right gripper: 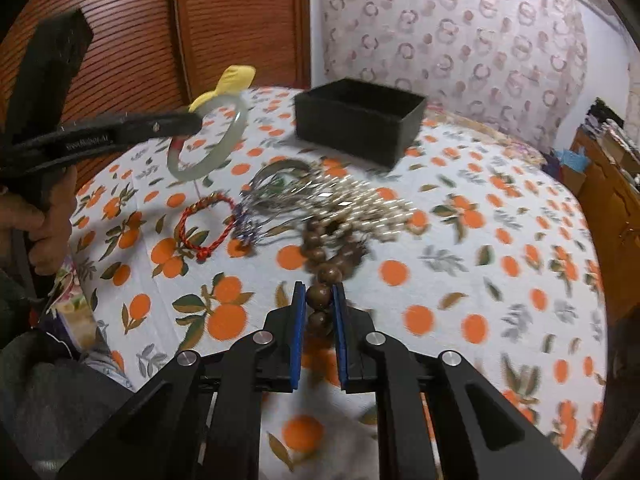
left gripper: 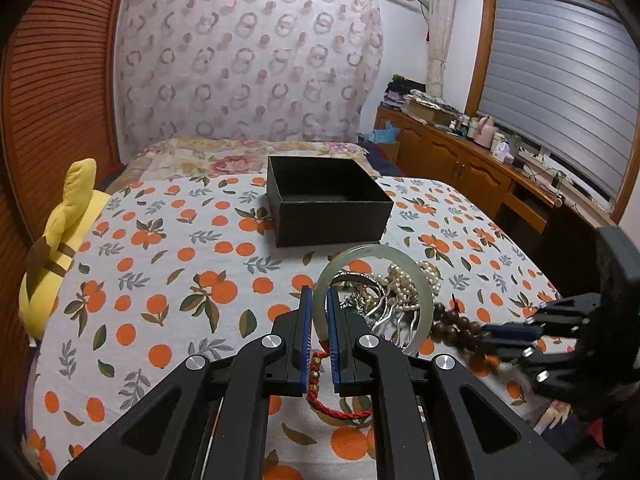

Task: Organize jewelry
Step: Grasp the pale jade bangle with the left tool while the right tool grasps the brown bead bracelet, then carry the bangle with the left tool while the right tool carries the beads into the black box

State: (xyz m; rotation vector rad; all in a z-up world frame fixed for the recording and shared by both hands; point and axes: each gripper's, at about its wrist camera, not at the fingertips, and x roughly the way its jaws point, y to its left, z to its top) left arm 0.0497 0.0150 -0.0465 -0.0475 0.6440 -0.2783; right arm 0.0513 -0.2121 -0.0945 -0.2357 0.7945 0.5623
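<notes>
My left gripper (left gripper: 318, 292) is shut on a pale green jade bangle (left gripper: 424, 280), held off the bed; the right wrist view shows the bangle (right gripper: 234, 136) hanging from the left gripper (right gripper: 196, 122). My right gripper (right gripper: 319, 285) is shut on a brown wooden bead bracelet (right gripper: 330, 274), one bead pinched between the blue pads. In the left wrist view this gripper (left gripper: 490, 332) comes in from the right at the beads (left gripper: 452, 320). A tangle of pearls and silver pieces (right gripper: 320, 200) lies behind. An open black box (left gripper: 328, 216) stands farther back.
A red cord bracelet (right gripper: 208, 220) lies left of the tangle on the orange-print bedspread (right gripper: 480, 264). A yellow plush toy (left gripper: 60, 248) sits at the bed's left edge. A wooden cabinet (left gripper: 460, 160) runs along the right. A hand (right gripper: 48, 216) holds the left gripper's handle.
</notes>
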